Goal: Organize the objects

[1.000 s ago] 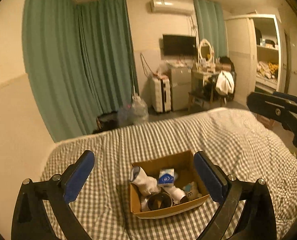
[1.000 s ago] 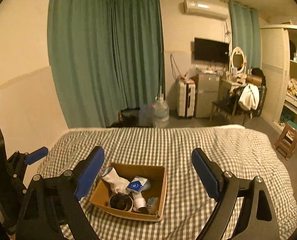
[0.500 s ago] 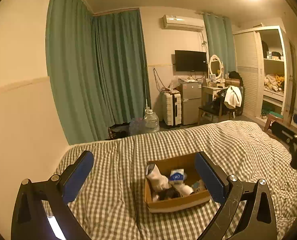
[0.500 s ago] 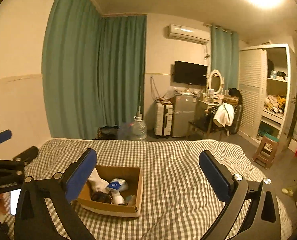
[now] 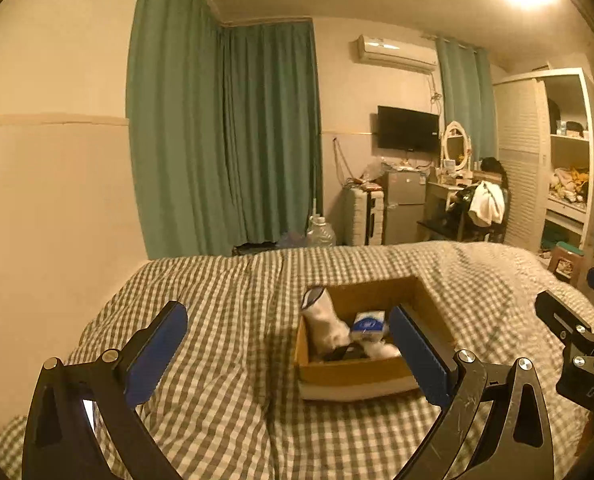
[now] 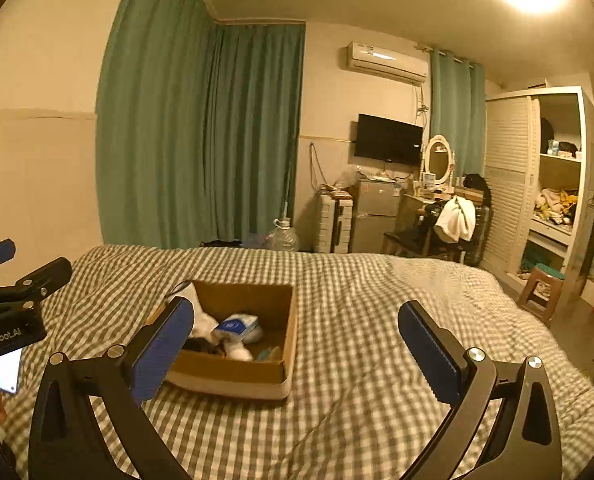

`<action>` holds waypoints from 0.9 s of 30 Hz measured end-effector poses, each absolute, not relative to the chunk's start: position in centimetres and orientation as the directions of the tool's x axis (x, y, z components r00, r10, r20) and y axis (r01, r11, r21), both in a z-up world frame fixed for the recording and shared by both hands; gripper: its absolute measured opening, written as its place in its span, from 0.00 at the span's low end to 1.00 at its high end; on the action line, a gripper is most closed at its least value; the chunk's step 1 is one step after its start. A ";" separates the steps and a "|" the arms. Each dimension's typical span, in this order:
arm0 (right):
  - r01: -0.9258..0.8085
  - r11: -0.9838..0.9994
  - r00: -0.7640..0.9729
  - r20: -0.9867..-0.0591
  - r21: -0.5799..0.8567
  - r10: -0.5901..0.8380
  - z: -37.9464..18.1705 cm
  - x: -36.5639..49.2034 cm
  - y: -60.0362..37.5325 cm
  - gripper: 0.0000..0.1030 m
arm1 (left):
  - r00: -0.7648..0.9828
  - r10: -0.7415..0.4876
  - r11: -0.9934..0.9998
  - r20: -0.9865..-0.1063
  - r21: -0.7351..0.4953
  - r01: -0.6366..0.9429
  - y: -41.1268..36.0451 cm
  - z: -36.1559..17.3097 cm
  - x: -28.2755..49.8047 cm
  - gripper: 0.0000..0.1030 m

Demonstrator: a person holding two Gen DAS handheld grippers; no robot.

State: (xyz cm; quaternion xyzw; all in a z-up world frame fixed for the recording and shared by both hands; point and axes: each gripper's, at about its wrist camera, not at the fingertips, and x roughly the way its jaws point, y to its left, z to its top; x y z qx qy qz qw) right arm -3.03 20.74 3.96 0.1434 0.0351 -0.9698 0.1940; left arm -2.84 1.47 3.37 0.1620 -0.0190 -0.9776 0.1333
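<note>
The cardboard box [image 5: 371, 372] sits open on the checked bedcover [image 5: 225, 292], roughly mid-bed, and its contents are only partly readable: a white sock-like cloth [image 5: 327, 326] leans against the left wall, a small blue-and-white packet [image 5: 369, 323] lies beside it, and something dark at the bottom is too shadowed to identify. In the left wrist view the blue pad of one finger covers the box's right side; in the right wrist view another pad hides its near left corner. The left gripper [image 5: 293, 354] hangs above the bed with its jaws spread wide and nothing between them. The right gripper [image 6: 297, 350] is likewise wide apart and empty. A lit phone screen [image 6: 9, 370] peeks out at the far left, cut off by the frame. Behind the bed, green curtains [image 6: 201, 140] hang in the corner.
</note>
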 end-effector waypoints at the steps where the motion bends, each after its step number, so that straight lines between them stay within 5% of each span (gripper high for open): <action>1: 0.379 -0.925 -0.885 -0.295 -0.010 -0.360 3.2 -3.1 20.8 1.00 | -0.911 -0.272 -0.962 -0.311 0.080 0.260 1.5 2.6 -2.6 1.00; 12: 0.331 -0.943 -0.861 -0.399 0.031 -0.315 -1.5 -4.2 21.2 1.00 | -0.891 -0.241 -0.971 -0.384 0.099 0.219 1.6 -0.8 -2.9 1.00; 27: 0.335 -0.942 -0.857 -0.414 0.003 -0.306 -1.9 -3.8 20.5 1.00 | -0.880 -0.208 -0.978 -0.428 0.071 0.196 2.0 -1.3 -3.1 1.00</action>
